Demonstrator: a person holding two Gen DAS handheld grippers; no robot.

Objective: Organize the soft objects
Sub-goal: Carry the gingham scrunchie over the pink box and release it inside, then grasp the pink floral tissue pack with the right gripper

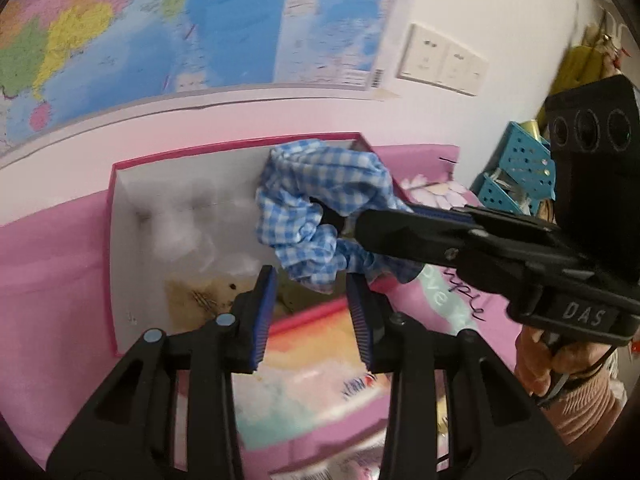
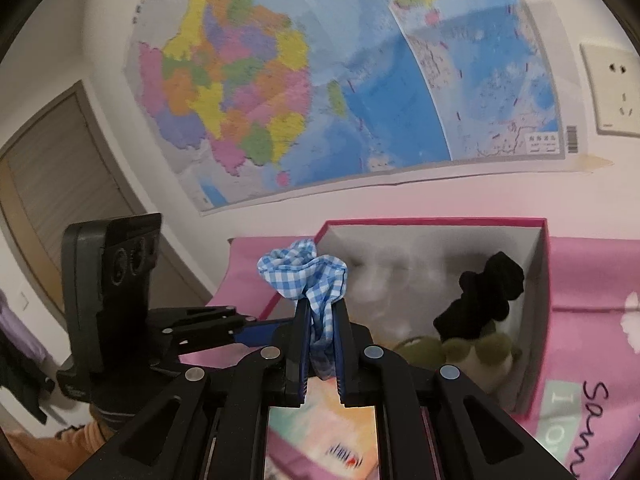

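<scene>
- The blue-and-white gingham fabric scrunchie (image 2: 316, 280) is pinched between the closed jaws of the right gripper (image 2: 320, 354); its lower loop is squeezed out of sight between the pads, and only a crumpled puff shows above them
- From the left wrist view the same scrunchie (image 1: 320, 208) hangs in the air over the near right corner of the box, and covers that corner and most of the right gripper's fingertips (image 1: 362, 226)
- The left gripper (image 1: 314, 312) stands with its jaws apart and nothing between them; it is just below the scrunchie, and whether they touch I cannot tell
- The open white-lined cardboard box with a magenta rim (image 2: 536, 280) rests on the pink printed cloth (image 2: 592, 280); inside lie a black soft piece (image 2: 484, 300) against the right wall, and an olive-green plush shape (image 2: 464, 350) beneath it, partly hidden
- In the left wrist view the box floor (image 1: 140, 280) shows a blurred tan patch (image 1: 204, 296) that I cannot identify; the black piece is hidden there
- A coloured wall map (image 2: 320, 80) hangs behind, motion-blurred; white wall sockets (image 1: 440, 60) sit beside it
</scene>
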